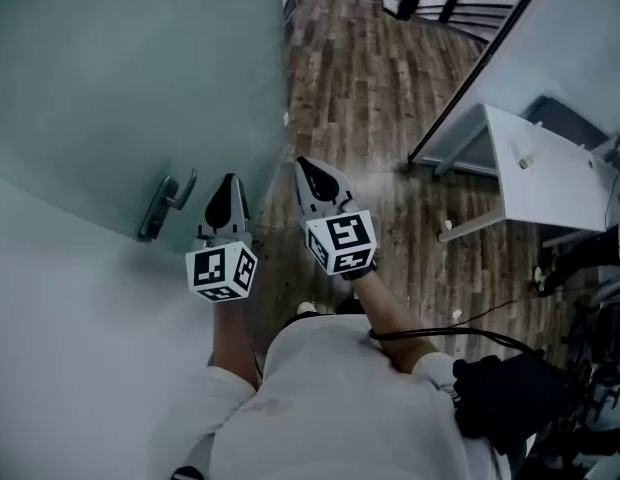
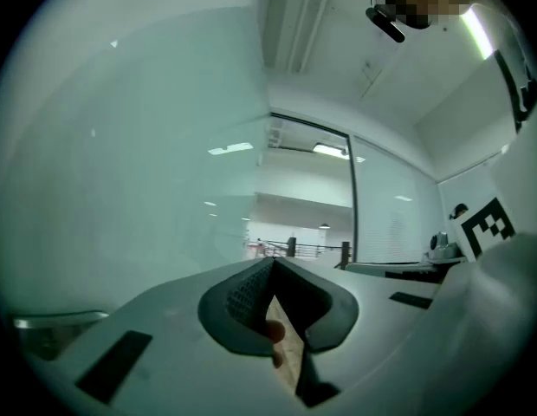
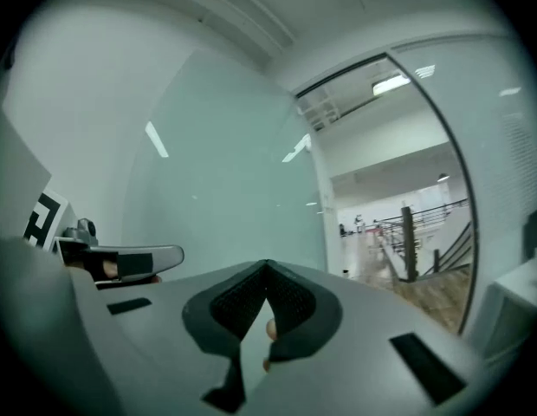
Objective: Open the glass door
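The glass door [image 1: 130, 78] is a frosted green pane on the left, swung aside, with its free edge by the wooden floor. Its metal lever handle [image 1: 167, 206] sits low on the pane. My left gripper [image 1: 228, 180] hovers just right of the handle, apart from it, jaws shut with nothing between them. My right gripper [image 1: 306, 164] is beside it over the floor, also shut and empty. In the left gripper view the gripper [image 2: 270, 265] points along the pane [image 2: 139, 172]. The right gripper view shows its gripper [image 3: 267, 267] facing the doorway, with the left gripper [image 3: 134, 258] at the left.
Wooden floor [image 1: 360, 88] runs ahead through the opening towards a railing [image 1: 470, 13]. A black-framed glass partition [image 1: 470, 78] and a white desk [image 1: 550, 168] stand on the right. Dark bags and cables [image 1: 510, 388] lie at the lower right. The person's torso fills the bottom.
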`<state>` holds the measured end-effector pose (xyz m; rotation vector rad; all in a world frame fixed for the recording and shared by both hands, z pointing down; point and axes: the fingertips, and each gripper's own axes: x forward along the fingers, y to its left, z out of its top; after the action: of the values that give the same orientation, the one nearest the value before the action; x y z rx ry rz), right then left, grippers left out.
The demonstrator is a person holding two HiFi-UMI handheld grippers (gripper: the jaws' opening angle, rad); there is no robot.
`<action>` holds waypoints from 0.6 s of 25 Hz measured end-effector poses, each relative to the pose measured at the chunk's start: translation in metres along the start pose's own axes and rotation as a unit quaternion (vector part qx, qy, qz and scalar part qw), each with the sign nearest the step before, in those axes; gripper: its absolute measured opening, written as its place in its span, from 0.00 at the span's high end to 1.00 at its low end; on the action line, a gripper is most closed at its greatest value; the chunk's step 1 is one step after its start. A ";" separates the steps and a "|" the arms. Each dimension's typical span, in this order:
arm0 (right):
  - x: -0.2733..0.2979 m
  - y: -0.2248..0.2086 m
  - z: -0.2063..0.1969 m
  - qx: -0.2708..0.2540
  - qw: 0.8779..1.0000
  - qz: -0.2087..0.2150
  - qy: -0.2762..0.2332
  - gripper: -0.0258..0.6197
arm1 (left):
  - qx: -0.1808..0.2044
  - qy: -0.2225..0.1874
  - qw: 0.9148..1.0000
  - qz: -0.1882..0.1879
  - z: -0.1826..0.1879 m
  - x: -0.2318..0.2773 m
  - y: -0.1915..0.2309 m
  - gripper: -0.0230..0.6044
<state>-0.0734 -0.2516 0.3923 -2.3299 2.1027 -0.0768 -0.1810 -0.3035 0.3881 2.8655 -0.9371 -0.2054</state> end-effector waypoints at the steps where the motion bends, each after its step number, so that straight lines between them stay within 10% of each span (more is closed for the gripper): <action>1: -0.017 -0.025 0.005 -0.002 1.000 -0.031 -0.007 0.96 | 0.001 0.000 0.999 -0.032 -0.002 0.017 -0.028 0.96; 6: -0.108 -0.124 0.038 -0.016 0.989 -0.146 -0.035 0.96 | 0.011 -0.007 0.989 -0.148 0.001 0.065 -0.168 0.96; 15: -0.206 -0.234 0.050 -0.014 0.976 -0.215 -0.045 0.96 | 0.019 -0.012 0.979 -0.203 -0.011 0.093 -0.315 0.96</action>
<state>0.1401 -0.0245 0.3430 -2.7031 1.5386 0.0583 0.0764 -0.1058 0.3413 3.0642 -0.3495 -0.2618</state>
